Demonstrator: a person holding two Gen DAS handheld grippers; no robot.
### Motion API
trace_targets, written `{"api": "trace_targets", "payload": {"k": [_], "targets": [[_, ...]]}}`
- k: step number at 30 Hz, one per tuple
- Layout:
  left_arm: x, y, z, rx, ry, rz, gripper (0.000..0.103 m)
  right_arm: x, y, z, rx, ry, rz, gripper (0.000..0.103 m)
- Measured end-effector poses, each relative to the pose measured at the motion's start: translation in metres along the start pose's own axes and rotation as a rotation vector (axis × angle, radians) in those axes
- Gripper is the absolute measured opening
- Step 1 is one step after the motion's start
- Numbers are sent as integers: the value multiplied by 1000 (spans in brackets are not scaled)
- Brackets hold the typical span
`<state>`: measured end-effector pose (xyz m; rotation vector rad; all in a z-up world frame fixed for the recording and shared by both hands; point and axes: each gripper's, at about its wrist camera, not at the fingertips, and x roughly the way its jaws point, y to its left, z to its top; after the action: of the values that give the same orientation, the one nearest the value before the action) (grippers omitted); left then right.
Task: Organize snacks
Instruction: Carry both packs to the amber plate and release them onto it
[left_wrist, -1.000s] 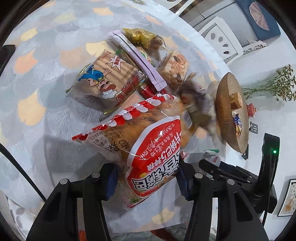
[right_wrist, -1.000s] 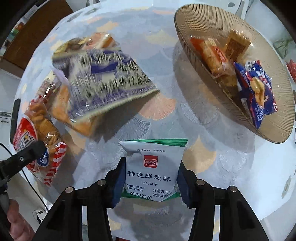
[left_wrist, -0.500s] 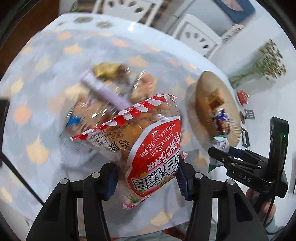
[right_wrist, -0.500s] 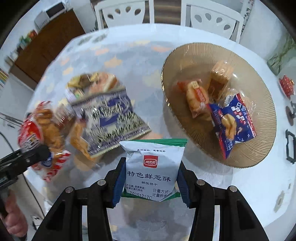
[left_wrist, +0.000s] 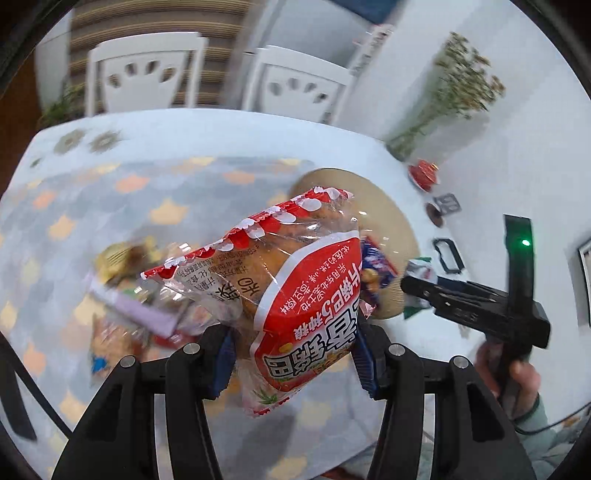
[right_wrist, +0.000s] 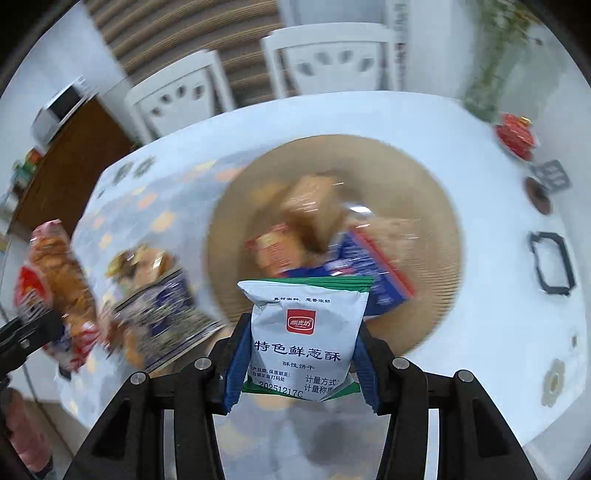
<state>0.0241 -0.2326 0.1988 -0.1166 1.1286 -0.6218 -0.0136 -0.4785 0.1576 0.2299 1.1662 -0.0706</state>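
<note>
Left gripper (left_wrist: 291, 354) fingers pinch the red-and-clear crinkly snack bag (left_wrist: 295, 288); right gripper (right_wrist: 299, 363) fingers pinch the white-and-green biscuit packet (right_wrist: 303, 332), both held in front of the round tan ribbed plate (right_wrist: 424, 206).

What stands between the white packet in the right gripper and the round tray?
Nothing visible does. The right gripper holds the white packet above the tray's near edge; only snacks already in the tray, like the blue packet, lie beyond.
</note>
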Motion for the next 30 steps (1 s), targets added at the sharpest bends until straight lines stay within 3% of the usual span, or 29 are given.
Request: {"api": "trace_targets", "payload": {"k": [7, 14, 21, 30], "targets": [[20, -39, 36, 102, 24, -67, 51, -18, -40, 8, 75, -40, -46, 49], [52, -72, 64, 190, 14, -11, 51, -23, -71, 20, 166, -71, -23, 49], [81, -83, 76, 199, 73, -34, 51, -18, -75, 31, 192, -82, 21, 49], [95, -98, 86, 258, 83, -11, 51, -16, -67, 61, 159, -107, -8, 49]]}}
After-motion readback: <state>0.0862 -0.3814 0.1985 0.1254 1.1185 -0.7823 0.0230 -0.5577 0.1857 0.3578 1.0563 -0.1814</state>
